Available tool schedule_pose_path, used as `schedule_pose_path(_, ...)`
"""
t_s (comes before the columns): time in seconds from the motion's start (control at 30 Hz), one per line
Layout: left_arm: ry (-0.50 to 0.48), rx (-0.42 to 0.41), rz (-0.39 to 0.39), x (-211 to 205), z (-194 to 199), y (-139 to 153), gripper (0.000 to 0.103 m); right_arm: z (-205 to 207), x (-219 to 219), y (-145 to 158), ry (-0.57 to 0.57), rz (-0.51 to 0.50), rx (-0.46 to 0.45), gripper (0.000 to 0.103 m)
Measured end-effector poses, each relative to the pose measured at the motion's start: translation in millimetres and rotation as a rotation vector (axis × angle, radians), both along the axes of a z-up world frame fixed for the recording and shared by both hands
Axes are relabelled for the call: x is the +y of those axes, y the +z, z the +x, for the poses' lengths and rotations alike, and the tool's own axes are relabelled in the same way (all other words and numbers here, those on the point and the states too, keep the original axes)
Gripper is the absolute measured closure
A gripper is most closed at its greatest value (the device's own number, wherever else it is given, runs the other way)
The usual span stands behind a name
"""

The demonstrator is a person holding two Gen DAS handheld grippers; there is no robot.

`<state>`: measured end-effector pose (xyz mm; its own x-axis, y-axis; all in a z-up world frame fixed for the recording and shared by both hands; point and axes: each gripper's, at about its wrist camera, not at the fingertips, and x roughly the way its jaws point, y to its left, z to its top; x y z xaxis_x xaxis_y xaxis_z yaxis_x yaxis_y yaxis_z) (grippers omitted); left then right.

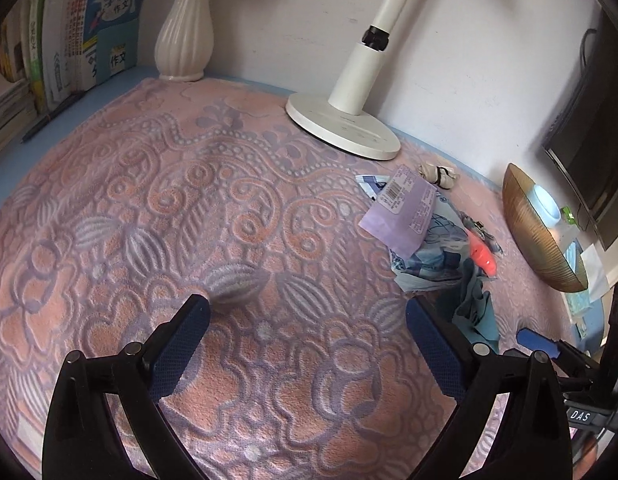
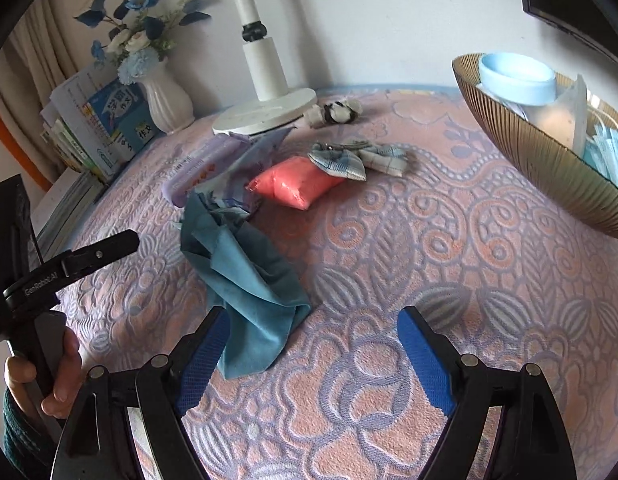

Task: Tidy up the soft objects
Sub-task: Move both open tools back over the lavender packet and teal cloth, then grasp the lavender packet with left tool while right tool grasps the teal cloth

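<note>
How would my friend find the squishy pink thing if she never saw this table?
Start at the white lamp base near the wall, then come forward to the pile of soft things on the patterned tablecloth. The pink pouch lies between the checked bow and the teal cloth. It is the only bright coral, puffy, shiny one.

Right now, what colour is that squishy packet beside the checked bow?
Coral pink, clearest in the right wrist view.
</note>
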<state>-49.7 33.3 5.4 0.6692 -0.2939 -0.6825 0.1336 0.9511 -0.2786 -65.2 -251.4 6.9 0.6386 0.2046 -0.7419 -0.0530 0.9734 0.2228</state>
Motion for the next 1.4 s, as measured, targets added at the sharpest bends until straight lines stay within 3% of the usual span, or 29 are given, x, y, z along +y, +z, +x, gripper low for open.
schedule_pose_path(0.2, -0.042, -0.004, 0.053, -12, -3, 5, 0.005, 0, 0, 3, -0.019, -0.017, 0.015, 0.019)
schedule_pose_path(0.33, -0.108, -0.019, 0.126, -25, -8, 26, 0.005, 5, 4, 13, 0.026, 0.060, 0.079, 0.019)
schedule_pose_path(0.53, -0.171, -0.082, 0.284, -61, 21, 65, 0.005, 23, 37, 25, 0.070, -0.090, 0.005, 0.019)
schedule_pose_path(0.6, -0.207, -0.084, 0.277, -66, 34, 61, 0.008, 25, 41, 20, 0.073, -0.098, -0.014, 0.020)
schedule_pose_path(0.67, -0.236, -0.048, 0.230, -68, 47, 54, 0.013, 26, 42, 12, 0.091, -0.068, -0.011, 0.027)
schedule_pose_path(0.77, -0.253, -0.024, 0.217, -71, 59, 45, 0.014, 26, 41, 6, 0.088, -0.063, -0.011, 0.029)
schedule_pose_path(0.87, -0.263, 0.022, 0.197, -72, 72, 35, 0.034, 27, 40, 5, 0.106, -0.038, -0.012, 0.029)
schedule_pose_path(1.07, -0.265, 0.075, 0.120, -68, 83, 21, 0.035, 28, 47, -2, 0.116, -0.073, 0.011, 0.029)
schedule_pose_path(1.1, -0.262, 0.075, 0.114, -68, 84, 20, 0.042, 28, 47, -2, 0.112, -0.081, 0.010, 0.033)
schedule_pose_path(1.17, -0.268, 0.074, 0.111, -69, 83, 19, 0.059, 26, 49, -2, 0.096, -0.113, -0.001, 0.047)
schedule_pose_path(1.2, -0.268, 0.070, 0.123, -71, 82, 19, 0.062, 26, 50, -2, 0.090, -0.128, -0.004, 0.056)
schedule_pose_path(1.33, -0.249, 0.036, 0.143, -69, 75, 24, 0.063, 21, 54, 0, 0.098, -0.154, -0.029, 0.086)
schedule_pose_path(1.4, -0.242, 0.028, 0.122, -63, 70, 28, 0.063, 19, 55, 2, 0.095, -0.155, -0.036, 0.089)
